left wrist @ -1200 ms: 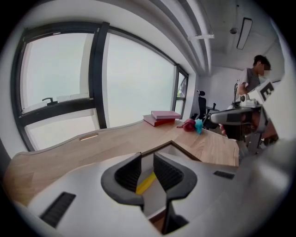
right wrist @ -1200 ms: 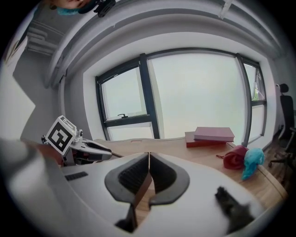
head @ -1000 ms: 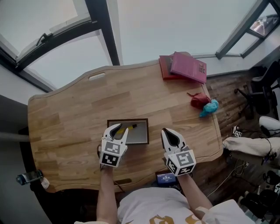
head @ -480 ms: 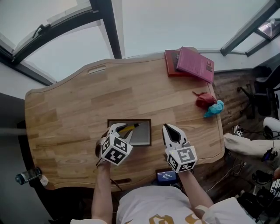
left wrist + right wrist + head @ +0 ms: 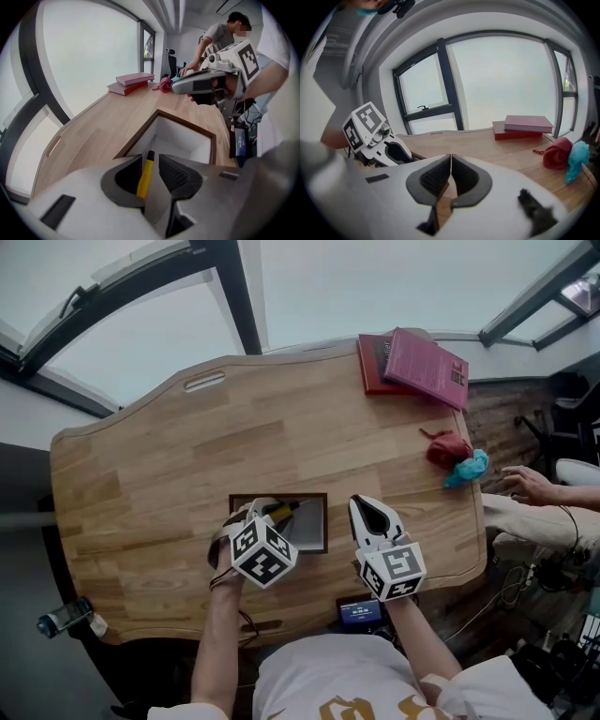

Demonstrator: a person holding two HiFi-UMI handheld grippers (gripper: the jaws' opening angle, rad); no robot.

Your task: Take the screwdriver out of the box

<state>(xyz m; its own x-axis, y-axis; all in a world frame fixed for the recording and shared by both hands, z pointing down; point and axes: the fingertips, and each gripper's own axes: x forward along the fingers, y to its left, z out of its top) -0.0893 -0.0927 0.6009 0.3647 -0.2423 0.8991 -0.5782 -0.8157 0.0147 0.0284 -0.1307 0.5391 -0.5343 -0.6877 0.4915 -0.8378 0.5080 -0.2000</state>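
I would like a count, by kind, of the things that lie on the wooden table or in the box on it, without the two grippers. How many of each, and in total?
Books: 2 (pink book, red book)
Box: 1
Screwdriver: 1
Red bundle: 1
Blue bundle: 1
Total: 6

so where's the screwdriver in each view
head view: screwdriver in the box, left of its middle.
left gripper view: low centre, yellow handle pointing into the box.
right gripper view: not in it.
shared landmark: the red books, in all three.
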